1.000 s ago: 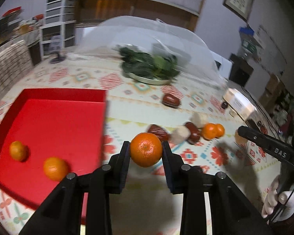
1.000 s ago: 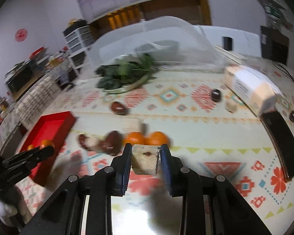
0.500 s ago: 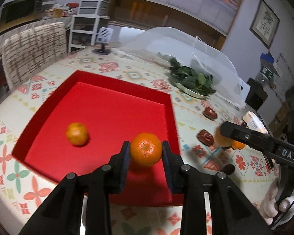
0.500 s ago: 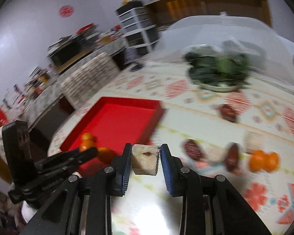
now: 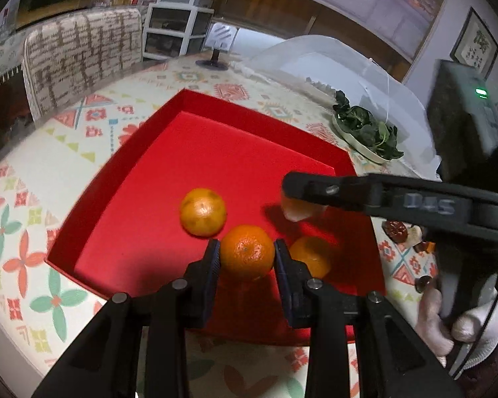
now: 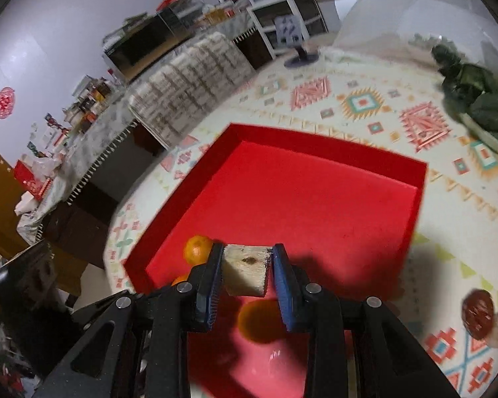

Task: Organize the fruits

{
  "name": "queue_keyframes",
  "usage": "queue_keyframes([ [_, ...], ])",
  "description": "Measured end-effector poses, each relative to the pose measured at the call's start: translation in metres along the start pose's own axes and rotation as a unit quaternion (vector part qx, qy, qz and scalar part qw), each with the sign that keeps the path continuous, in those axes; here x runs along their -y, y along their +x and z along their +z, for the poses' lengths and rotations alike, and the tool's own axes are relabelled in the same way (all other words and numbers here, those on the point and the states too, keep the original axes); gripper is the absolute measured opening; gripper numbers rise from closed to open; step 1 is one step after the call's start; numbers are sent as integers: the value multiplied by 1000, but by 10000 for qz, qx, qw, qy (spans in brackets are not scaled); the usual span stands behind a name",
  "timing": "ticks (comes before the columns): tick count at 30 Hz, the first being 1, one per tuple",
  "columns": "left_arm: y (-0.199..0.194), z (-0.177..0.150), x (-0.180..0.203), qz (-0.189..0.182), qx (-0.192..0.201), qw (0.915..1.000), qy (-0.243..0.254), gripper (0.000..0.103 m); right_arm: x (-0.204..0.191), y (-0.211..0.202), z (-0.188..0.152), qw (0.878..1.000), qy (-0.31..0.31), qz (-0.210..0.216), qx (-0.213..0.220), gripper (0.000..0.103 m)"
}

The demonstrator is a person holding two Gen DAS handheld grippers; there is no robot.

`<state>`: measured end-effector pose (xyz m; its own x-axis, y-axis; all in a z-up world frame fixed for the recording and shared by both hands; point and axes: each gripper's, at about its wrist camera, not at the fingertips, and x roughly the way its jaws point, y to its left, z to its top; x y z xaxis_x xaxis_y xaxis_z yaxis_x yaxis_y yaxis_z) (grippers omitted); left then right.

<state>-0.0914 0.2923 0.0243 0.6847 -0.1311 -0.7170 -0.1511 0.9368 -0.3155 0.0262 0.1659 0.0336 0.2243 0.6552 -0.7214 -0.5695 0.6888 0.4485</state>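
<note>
While the left hand-held gripper (image 5: 247, 253) is clamped on a bright orange (image 5: 247, 252), it holds the fruit low over the near part of the red tray (image 5: 215, 152), which lies on the bench (image 5: 49, 165) with its patterned cloth. Two more oranges lie in the tray: a speckled one (image 5: 203, 211) just beyond the left finger, and another (image 5: 310, 255) just beside the right finger. The right hand-held gripper (image 6: 247, 273) is closed on a pale, cut chunk of fruit (image 6: 247, 275) above the tray's near edge. Dark red fruits (image 6: 477, 313) lie on the cloth off the tray's right side. A plate of leafy greens (image 5: 365, 131) stands toward the far right edge.
</note>
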Motion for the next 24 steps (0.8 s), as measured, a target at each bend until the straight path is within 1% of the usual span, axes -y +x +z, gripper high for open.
queue_keyframes([
  [4, -1, 0, 0, -39, 7, 10000, -3, 32, 6, 15, 4, 9998, 115, -60, -119, 32],
  [6, -2, 1, -1, -108, 12, 9999, -49, 37, 6, 17, 6, 9998, 133, -68, -100, 33],
  [7, -3, 1, -2, -144, 21, 9999, -84, 44, 6, 16, 7, 9998, 156, -53, -79, 34],
  [8, -5, 1, -2, -144, 49, 9998, -115, 49, 7, 16, 8, 9998, 204, -25, -57, 39],
  [9, -6, 2, -2, -143, 75, 9998, -130, 50, 6, 15, 9, 9997, 233, -31, -27, 42],
  [11, -12, 4, -2, -168, 143, 9996, -154, 50, 5, 8, 11, 9997, 238, -47, 78, 59],
  [12, -15, 5, -3, -166, 183, 9995, -173, 51, 4, 3, 11, 9996, 222, -77, 148, 60],
  [16, -35, 11, -5, -176, 472, 9982, -329, 60, 8, -29, 11, 9985, 244, -129, 468, 61],
  [17, -41, 13, -5, -164, 566, 9976, -368, 63, 10, -40, 10, 9980, 249, -158, 567, 62],
  [18, -45, 14, -5, -154, 637, 9971, -393, 65, 12, -52, 9, 9972, 259, -191, 678, 63],
  [19, -50, 15, -3, -154, 711, 9965, -412, 68, 16, -65, 7, 9962, 277, -221, 798, 66],
  [20, -53, 16, -1, -161, 751, 9962, -414, 68, 20, -79, 5, 9948, 309, -265, 930, 69],
  [24, -60, 15, 18, -235, 784, 9964, -240, 69, 40, -128, -12, 9889, 416, -468, 1350, 72],
])
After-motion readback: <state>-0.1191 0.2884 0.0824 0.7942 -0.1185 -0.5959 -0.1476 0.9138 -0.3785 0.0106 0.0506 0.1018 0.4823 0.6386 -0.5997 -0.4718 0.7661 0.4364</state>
